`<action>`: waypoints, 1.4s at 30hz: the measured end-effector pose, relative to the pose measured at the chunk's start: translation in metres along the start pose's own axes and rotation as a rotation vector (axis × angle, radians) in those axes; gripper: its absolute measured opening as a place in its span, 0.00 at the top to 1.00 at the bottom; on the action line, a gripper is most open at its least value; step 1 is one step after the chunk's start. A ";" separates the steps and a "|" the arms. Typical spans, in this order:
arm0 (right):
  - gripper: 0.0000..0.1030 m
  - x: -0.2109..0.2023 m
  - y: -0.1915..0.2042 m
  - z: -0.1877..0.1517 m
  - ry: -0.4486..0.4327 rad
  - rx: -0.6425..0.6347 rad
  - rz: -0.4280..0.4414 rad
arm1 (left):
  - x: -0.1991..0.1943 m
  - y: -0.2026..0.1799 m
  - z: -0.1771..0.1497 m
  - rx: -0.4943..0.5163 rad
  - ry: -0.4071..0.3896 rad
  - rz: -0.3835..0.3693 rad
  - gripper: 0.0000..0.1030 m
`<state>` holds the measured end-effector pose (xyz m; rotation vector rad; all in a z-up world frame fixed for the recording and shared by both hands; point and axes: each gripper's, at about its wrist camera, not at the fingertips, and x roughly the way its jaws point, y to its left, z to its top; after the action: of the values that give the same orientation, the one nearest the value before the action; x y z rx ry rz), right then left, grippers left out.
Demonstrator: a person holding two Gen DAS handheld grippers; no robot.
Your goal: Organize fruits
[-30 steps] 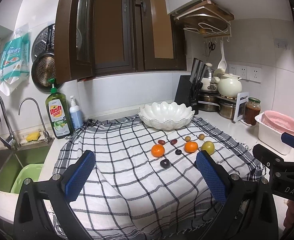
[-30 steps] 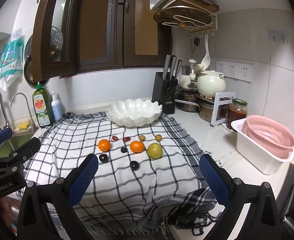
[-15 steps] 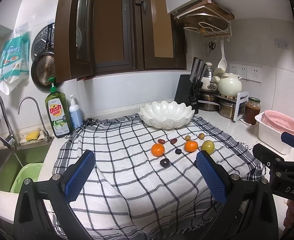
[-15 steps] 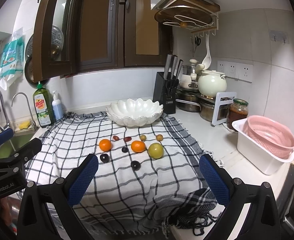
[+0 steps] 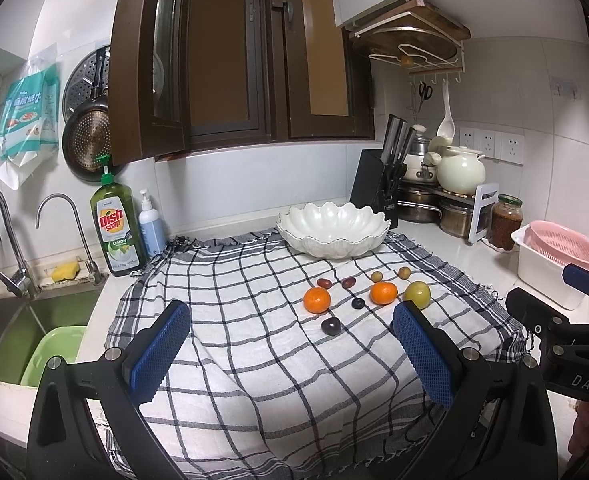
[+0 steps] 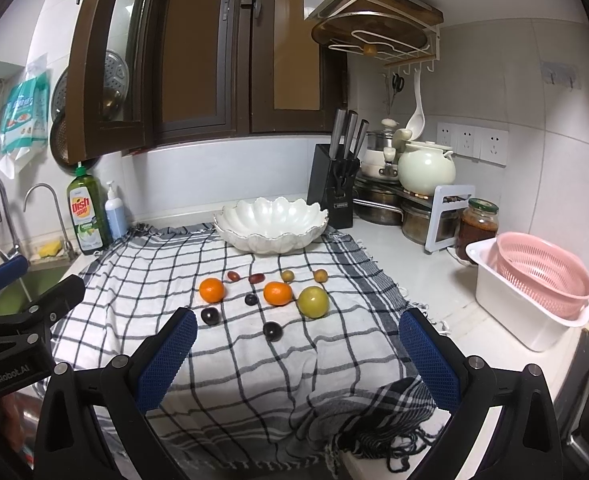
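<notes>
A white scalloped bowl (image 5: 333, 229) (image 6: 271, 224) stands empty at the back of a checked cloth (image 5: 254, 360) (image 6: 254, 380). In front of it lie two oranges (image 5: 317, 300) (image 6: 211, 290), a second orange (image 5: 383, 293) (image 6: 277, 293), a yellow-green fruit (image 5: 417, 294) (image 6: 313, 301), several dark plums (image 5: 330, 326) (image 6: 273, 331) and small reddish and tan fruits (image 5: 323, 282) (image 6: 257, 278). My left gripper (image 5: 290, 354) hangs open at the cloth's near side, short of the fruit. My right gripper (image 6: 294, 354) is open too, nothing between its fingers.
A sink (image 5: 10, 332) with a green basin (image 5: 54, 354) lies left, with dish soap (image 5: 115, 232) and a pump bottle (image 5: 151, 228) beside it. A knife block (image 6: 336, 196), pots, a jar (image 6: 476, 230) and a pink colander in a white tub (image 6: 534, 292) crowd the right.
</notes>
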<state>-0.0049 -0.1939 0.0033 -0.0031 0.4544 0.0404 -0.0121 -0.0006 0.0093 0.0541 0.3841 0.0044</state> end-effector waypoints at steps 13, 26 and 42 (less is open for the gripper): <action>0.01 0.001 0.002 0.000 0.002 -0.003 0.001 | 0.002 0.001 -0.001 -0.001 0.006 -0.004 0.00; 0.01 0.024 0.007 -0.003 0.020 -0.019 0.010 | 0.034 -0.001 -0.004 0.050 0.056 -0.020 0.00; 0.10 0.097 0.019 -0.006 0.126 0.004 0.029 | 0.109 -0.006 -0.003 0.169 0.135 -0.109 0.11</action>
<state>0.0790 -0.1711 -0.0450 0.0052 0.5805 0.0678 0.0879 -0.0049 -0.0342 0.2007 0.5218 -0.1333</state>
